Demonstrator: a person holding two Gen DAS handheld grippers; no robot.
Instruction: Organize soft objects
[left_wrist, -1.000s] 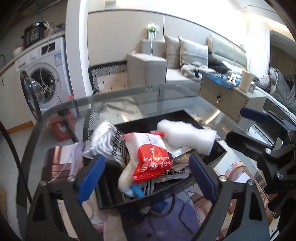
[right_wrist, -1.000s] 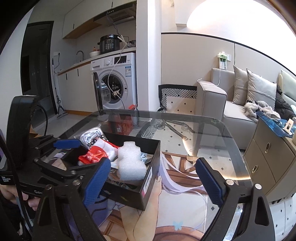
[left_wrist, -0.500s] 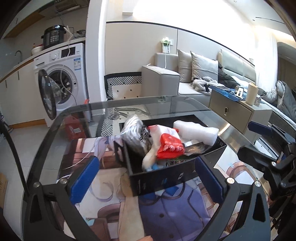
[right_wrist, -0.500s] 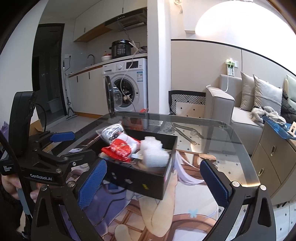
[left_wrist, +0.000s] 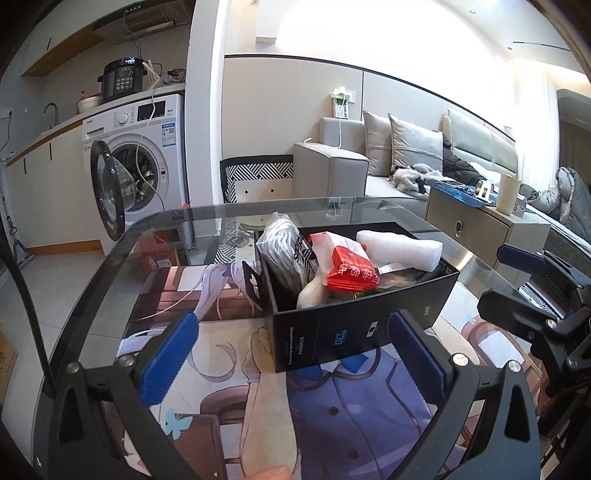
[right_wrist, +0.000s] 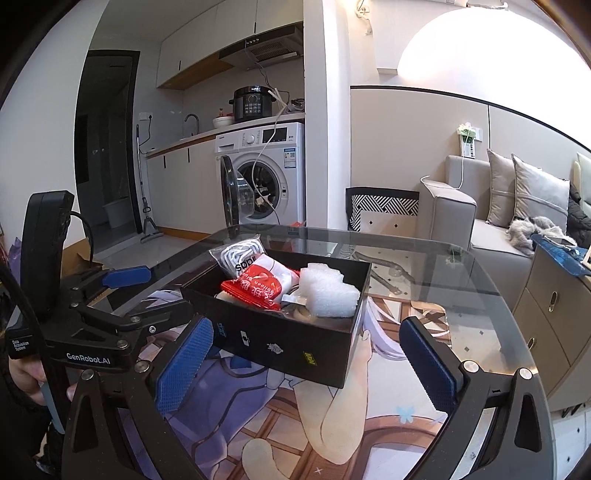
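A black box (left_wrist: 354, 325) (right_wrist: 280, 339) stands on a glass table over a printed mat. Inside it lie a striped black-and-white bag (left_wrist: 284, 247) (right_wrist: 238, 258), a red and white packet (left_wrist: 347, 266) (right_wrist: 258, 288) and a white roll of bubble wrap (left_wrist: 402, 249) (right_wrist: 328, 293). My left gripper (left_wrist: 295, 354) is open, a little short of the box's near wall, nothing between its blue pads. My right gripper (right_wrist: 306, 362) is open too, in front of the box's near side and empty. Each gripper shows at the edge of the other's view.
The glass table (left_wrist: 155, 240) (right_wrist: 461, 266) has a dark rounded rim. Beyond it are a washing machine (left_wrist: 136, 170) with its door open, a grey sofa (left_wrist: 369, 170) with cushions and a beige drawer cabinet (left_wrist: 480, 229). A hand (right_wrist: 22, 376) holds the left gripper's grip.
Both grippers have drawn back from the box, which now sits farther ahead and whole in view. Their jaws opened slightly wider. The contents stay in the box.
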